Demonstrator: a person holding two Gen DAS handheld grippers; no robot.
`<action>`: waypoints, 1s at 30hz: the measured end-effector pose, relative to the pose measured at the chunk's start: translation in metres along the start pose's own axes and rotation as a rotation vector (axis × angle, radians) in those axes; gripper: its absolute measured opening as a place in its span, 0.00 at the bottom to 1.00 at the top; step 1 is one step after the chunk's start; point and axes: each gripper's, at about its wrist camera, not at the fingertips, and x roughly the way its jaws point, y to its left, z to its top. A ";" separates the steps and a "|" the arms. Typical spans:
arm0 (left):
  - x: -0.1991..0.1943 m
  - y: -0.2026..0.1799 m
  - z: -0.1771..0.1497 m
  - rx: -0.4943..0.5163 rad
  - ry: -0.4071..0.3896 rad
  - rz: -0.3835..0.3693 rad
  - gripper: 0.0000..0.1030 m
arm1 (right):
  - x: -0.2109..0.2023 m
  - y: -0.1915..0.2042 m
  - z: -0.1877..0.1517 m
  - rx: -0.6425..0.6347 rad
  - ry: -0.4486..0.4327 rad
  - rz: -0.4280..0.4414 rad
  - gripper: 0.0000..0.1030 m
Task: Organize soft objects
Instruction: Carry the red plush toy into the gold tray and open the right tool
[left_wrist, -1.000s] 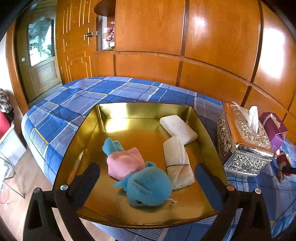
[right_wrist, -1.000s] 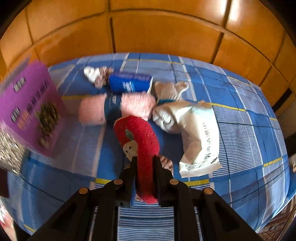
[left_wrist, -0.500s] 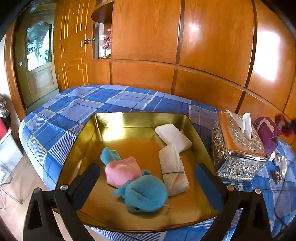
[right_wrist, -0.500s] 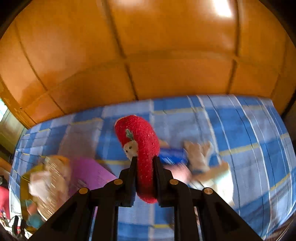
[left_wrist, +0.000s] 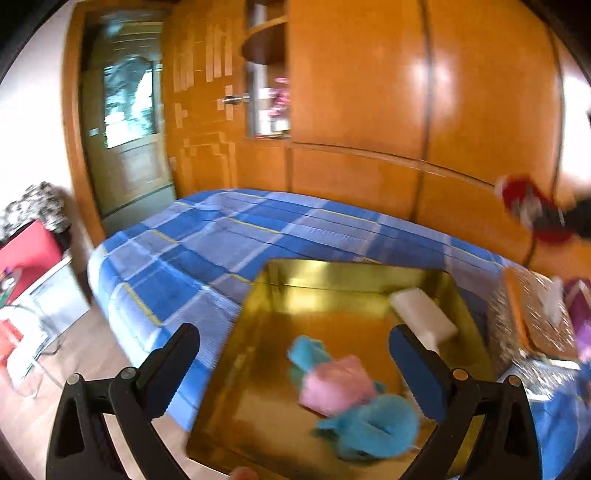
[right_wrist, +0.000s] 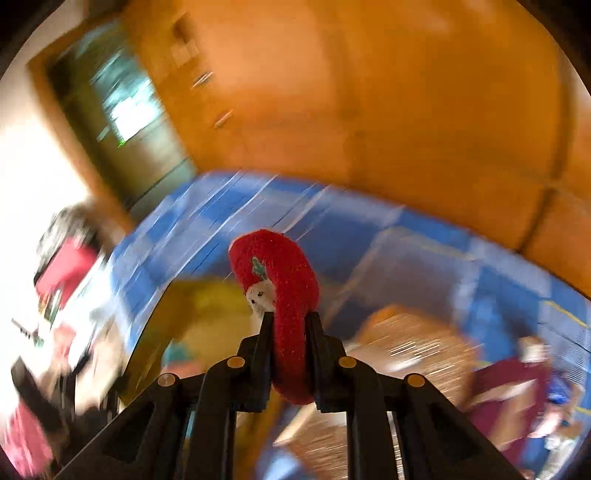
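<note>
Pinched tight, your right gripper (right_wrist: 289, 319) has its jaws pressed into the lower half of the red plush toy (right_wrist: 280, 280), which is up in the air with its top bulging free above the fingertips. Your left gripper (left_wrist: 293, 345) is spread wide and holds nothing, hovering over the near side of the gold tray (left_wrist: 354, 277).

That toy looks light and very squashy — the jaws sink into it, so it should not slip, but it may flop or cling to the pads when you let go. Your hold across its narrow middle seems sound; nothing here is fragile.

Already lying in the tray are a blue plush (left_wrist: 369, 424), a pink cloth (left_wrist: 338, 382) and a white folded towel (left_wrist: 423, 319), with bare floor toward the far left corner. It sits on a blue plaid bedspread (left_wrist: 207, 254) — soft, yielding ground — beside a tissue box (left_wrist: 532, 314), with wooden wall panels (left_wrist: 369, 110) behind and a door (left_wrist: 125, 136) to the left.
</note>
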 end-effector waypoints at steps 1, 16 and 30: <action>0.002 0.009 0.003 -0.028 0.003 0.025 1.00 | 0.014 0.018 -0.012 -0.031 0.039 0.013 0.15; 0.011 0.022 0.005 -0.059 0.044 0.084 1.00 | 0.101 0.071 -0.062 0.005 0.149 0.069 0.50; 0.006 0.004 0.000 -0.015 0.044 0.006 1.00 | 0.029 0.062 -0.097 -0.079 -0.019 -0.116 0.58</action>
